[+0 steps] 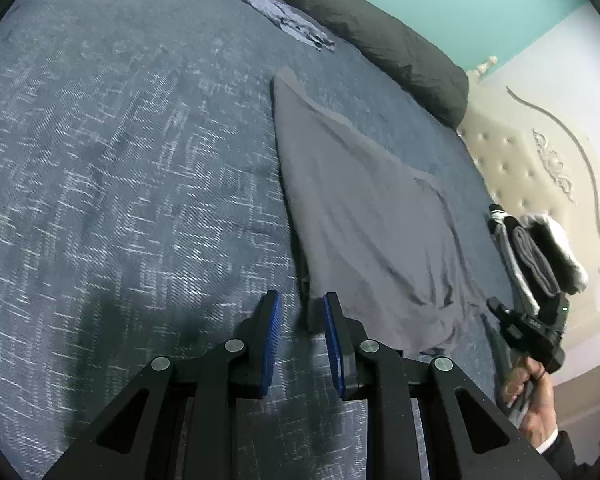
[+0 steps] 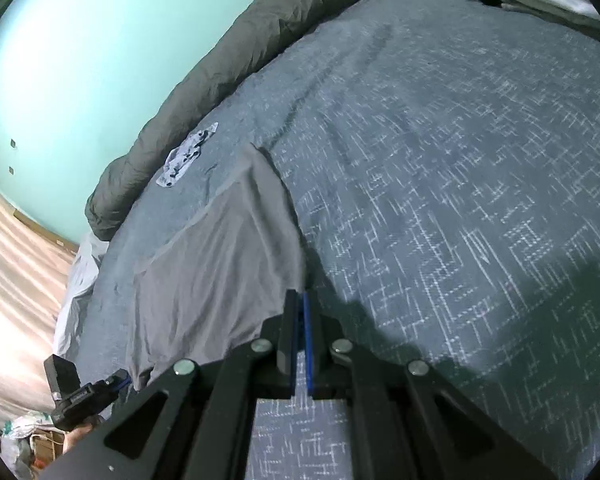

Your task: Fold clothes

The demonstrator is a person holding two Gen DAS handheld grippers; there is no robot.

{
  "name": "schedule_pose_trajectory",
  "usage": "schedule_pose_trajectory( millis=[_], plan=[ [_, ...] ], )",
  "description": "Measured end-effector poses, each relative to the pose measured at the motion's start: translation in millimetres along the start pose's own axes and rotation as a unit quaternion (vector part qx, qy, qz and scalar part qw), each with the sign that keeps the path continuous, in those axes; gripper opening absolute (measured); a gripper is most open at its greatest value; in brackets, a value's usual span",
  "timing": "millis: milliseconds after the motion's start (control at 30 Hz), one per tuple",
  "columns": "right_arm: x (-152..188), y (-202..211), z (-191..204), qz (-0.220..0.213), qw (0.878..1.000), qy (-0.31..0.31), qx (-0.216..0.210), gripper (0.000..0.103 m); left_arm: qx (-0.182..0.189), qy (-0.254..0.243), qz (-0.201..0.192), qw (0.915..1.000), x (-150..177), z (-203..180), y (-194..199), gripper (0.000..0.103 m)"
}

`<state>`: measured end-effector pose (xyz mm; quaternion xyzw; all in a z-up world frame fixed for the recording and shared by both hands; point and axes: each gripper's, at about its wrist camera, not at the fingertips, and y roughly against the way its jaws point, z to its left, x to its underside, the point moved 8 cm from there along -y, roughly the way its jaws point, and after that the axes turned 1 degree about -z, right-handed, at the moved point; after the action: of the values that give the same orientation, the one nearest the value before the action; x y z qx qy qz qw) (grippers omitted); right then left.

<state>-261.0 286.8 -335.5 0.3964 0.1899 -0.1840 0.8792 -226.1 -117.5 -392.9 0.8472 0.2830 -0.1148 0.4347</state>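
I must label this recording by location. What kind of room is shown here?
Most likely a bedroom. The work surface is a bed with a blue patterned bedspread, a tufted cream headboard stands at one end, and a dark rolled duvet lies along the turquoise wall.

The left gripper (image 1: 299, 300) is held low with its blue-padded jaws parted, while the right gripper (image 2: 301, 296) has its jaws pressed together.
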Motion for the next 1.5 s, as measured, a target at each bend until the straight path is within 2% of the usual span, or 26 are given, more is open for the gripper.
schedule_pose_trajectory(
  millis=[267,300,367,533,633,700,933,1133,1267,1300,1333,1367,1400,1433,1500],
  plan=[
    [-2,-5,-4,-0.001,1.000,-0.022,-0.008,0.002,0.034,0.019,0.002,0.9992,-1,-2,-7,0.021],
    [-2,-6,-4,-0.001,1.000,-0.026,-0.011,0.002,0.036,0.021,0.001,0.9991,-3,-3,-10,0.019],
    [-3,-6,-3,-0.001,1.000,-0.026,-0.013,0.002,0.037,0.019,-0.001,0.9991,-4,-7,-12,0.005],
    [-3,-6,-1,-0.001,1.000,-0.026,-0.017,0.002,0.015,-0.003,-0.028,0.9995,-15,-9,6,0.001],
    [-4,-6,1,-0.001,0.999,-0.026,-0.019,0.002,0.005,-0.002,-0.047,0.9989,-24,-5,21,0.001],
    [-5,-3,0,-0.005,1.000,-0.026,-0.017,0.002,-0.015,0.001,-0.056,0.9983,-27,2,31,0.001],
    [-5,0,-8,-0.010,0.999,-0.033,-0.005,0.002,-0.073,0.012,-0.058,0.9955,-24,24,39,0.001],
    [-7,3,-8,-0.010,0.999,-0.035,-0.008,0.002,-0.060,0.048,-0.048,0.9959,-15,40,31,0.002],
    [-10,5,-11,-0.017,0.999,-0.036,0.005,0.004,-0.055,0.044,-0.052,0.9961,-15,34,30,0.003],
    [-11,5,-13,-0.018,0.999,-0.039,0.011,0.011,-0.058,0.043,-0.054,0.9959,-16,33,31,0.003],
    [-12,6,-16,-0.018,0.999,-0.045,0.014,0.028,-0.059,0.045,-0.059,0.9955,-18,32,32,0.009],
    [-12,5,-17,-0.017,0.999,-0.049,0.012,0.039,-0.057,0.050,-0.064,0.9951,-19,32,33,0.024],
    [-13,5,-18,-0.017,0.998,-0.053,0.011,0.046,-0.053,0.056,-0.067,0.9948,-20,34,35,0.031],
    [-13,5,-19,-0.016,0.998,-0.054,0.011,0.046,-0.048,0.061,-0.069,0.9946,-20,35,37,0.037],
    [-14,4,-17,-0.015,0.999,-0.043,0.017,0.046,-0.046,0.058,-0.067,0.9950,-19,33,37,0.037]
  ],
)
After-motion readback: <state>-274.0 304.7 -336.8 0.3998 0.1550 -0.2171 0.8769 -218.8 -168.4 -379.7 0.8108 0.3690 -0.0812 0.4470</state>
